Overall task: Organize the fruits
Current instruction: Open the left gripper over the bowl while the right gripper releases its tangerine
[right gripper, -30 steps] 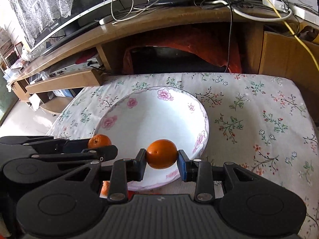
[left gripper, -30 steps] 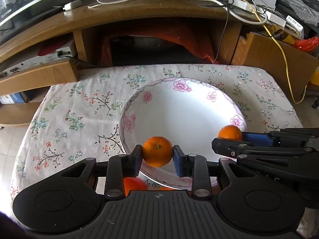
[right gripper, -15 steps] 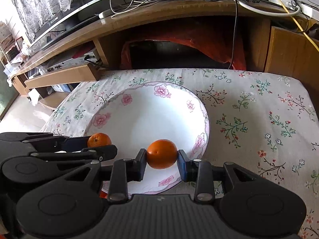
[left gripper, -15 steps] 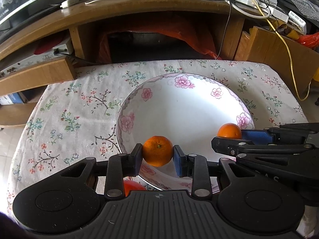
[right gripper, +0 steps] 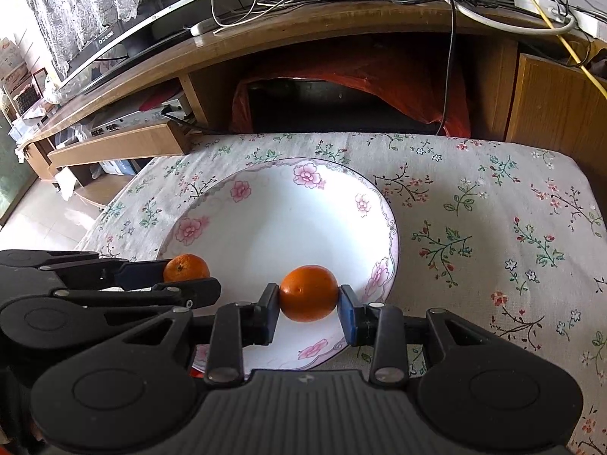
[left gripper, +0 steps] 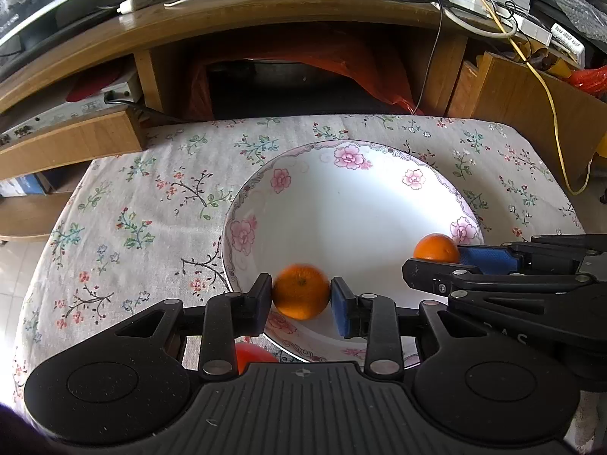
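A white plate (left gripper: pixel 341 204) with pink flowers on its rim lies on a floral tablecloth. My left gripper (left gripper: pixel 301 301) hangs over the plate's near rim. Its jaws are opening, and a blurred orange (left gripper: pixel 301 291) sits between them with slim gaps at the pads. My right gripper (right gripper: pixel 308 303) is shut on a second orange (right gripper: pixel 308 292) above the plate's (right gripper: pixel 265 227) near right part. Each view shows the other gripper from the side with its orange (left gripper: pixel 436 248) (right gripper: pixel 186 267). A red fruit (left gripper: pixel 252 354) lies on the cloth, half hidden under my left gripper.
A wooden TV stand (right gripper: pixel 265 49) with loose cables and a yellow cord (left gripper: pixel 546 87) runs close behind the low table. A wooden shelf (left gripper: pixel 68 140) juts in at the back left. The tablecloth (right gripper: pixel 493 227) is bare to the right of the plate. The floor drops off at the left.
The left gripper's jaws have parted slightly from the orange, which now looks blurred. The right gripper keeps its grip on its orange and has barely moved.
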`<state>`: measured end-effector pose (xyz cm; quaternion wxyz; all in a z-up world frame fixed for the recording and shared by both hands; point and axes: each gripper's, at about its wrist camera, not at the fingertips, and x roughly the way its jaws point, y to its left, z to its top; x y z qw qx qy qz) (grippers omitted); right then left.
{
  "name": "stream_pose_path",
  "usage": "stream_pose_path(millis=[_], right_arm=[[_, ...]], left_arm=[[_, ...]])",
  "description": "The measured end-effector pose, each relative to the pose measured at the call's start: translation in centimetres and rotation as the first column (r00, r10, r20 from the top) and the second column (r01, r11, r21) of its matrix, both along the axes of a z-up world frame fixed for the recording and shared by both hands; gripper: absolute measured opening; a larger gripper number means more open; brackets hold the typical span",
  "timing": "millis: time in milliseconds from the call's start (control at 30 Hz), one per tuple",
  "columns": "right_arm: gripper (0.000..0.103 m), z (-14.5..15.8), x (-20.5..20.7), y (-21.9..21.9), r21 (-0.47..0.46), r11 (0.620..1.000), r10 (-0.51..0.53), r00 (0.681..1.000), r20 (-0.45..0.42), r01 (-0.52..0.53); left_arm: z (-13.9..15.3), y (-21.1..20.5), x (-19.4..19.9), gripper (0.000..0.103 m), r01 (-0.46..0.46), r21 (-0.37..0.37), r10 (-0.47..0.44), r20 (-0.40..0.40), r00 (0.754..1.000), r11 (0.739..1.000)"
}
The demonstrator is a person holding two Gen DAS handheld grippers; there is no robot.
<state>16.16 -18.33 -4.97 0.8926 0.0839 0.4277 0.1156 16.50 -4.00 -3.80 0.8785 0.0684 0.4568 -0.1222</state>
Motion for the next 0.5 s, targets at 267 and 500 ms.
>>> stream_pose_path(millis=[267,500], right_arm=[[0.034,0.38,-0.10,-0.01,-0.003,1.000,-0.001,1.000,0.014,0.001],[0.034,0.92,-0.31,-0.13,0.000,1.000,-0.004,0.999,0.036,0.004]], left_arm=[[0.33,0.20,0.00,0.047,-0.009,-0.007,0.010,0.007,1.000,1.000],[0.87,0.47,-0.16,0.054,-0.022,-0.011,0.022,0.023,0.999,1.000]])
